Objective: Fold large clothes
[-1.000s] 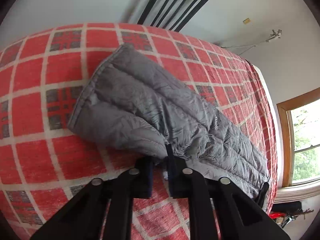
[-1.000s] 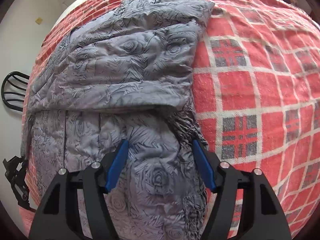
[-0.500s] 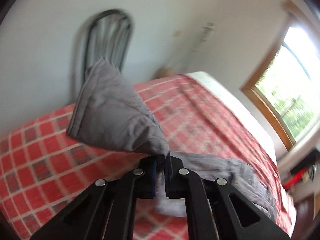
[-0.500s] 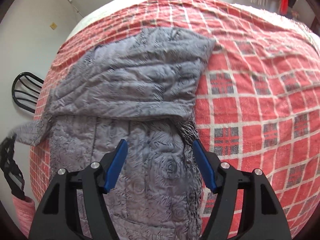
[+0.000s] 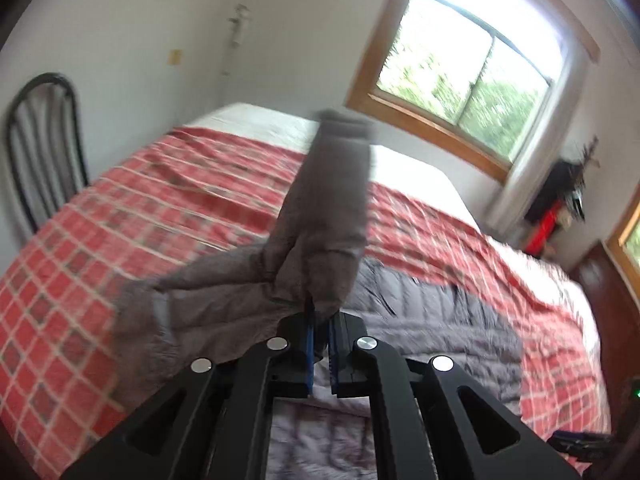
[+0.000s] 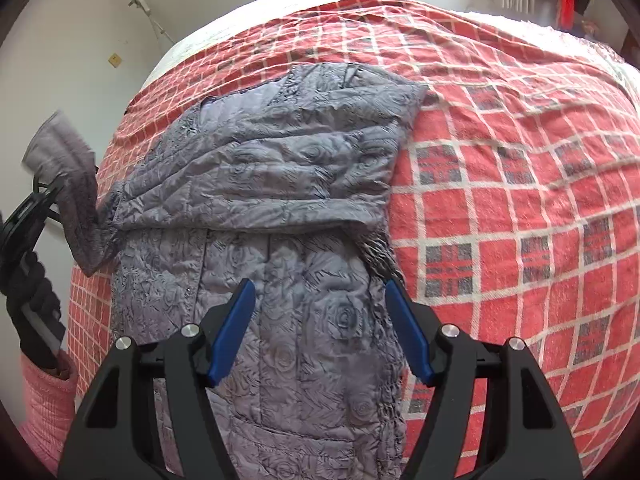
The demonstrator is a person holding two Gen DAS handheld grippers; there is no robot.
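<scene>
A grey quilted jacket lies spread on a bed covered by a red checked blanket, one sleeve folded across its body and the other sleeve lifted clear of the bed. The left gripper is clamped tight on that raised sleeve. The right gripper hovers over the jacket's lower half with its blue fingers spread apart, holding nothing.
</scene>
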